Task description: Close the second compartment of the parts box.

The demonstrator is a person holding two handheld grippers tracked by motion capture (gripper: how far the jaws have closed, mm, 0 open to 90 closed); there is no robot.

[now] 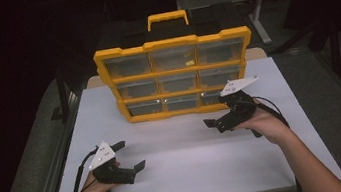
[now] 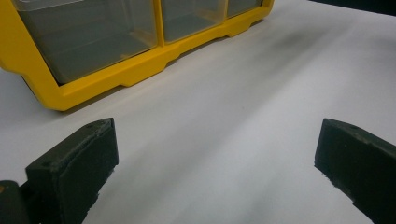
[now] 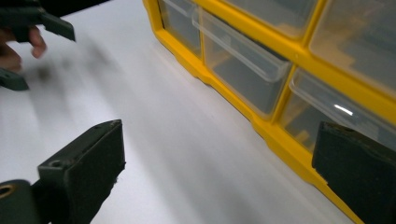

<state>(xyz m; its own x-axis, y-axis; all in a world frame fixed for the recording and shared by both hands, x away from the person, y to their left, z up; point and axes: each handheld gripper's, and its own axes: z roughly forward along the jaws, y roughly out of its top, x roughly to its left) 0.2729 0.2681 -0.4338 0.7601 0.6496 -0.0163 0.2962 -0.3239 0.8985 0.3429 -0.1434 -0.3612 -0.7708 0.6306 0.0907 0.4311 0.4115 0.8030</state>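
On the white table in front of you stands the yellow drawer cabinet, upright at the far side, its clear drawers facing you. Your right gripper hangs just before the cabinet's bottom right drawer, close to it but apart from it, jaws spread wide with nothing between them. Your left gripper sits near the table's front left, well apart from the cabinet, jaws likewise wide apart and empty, only bare tabletop between them.
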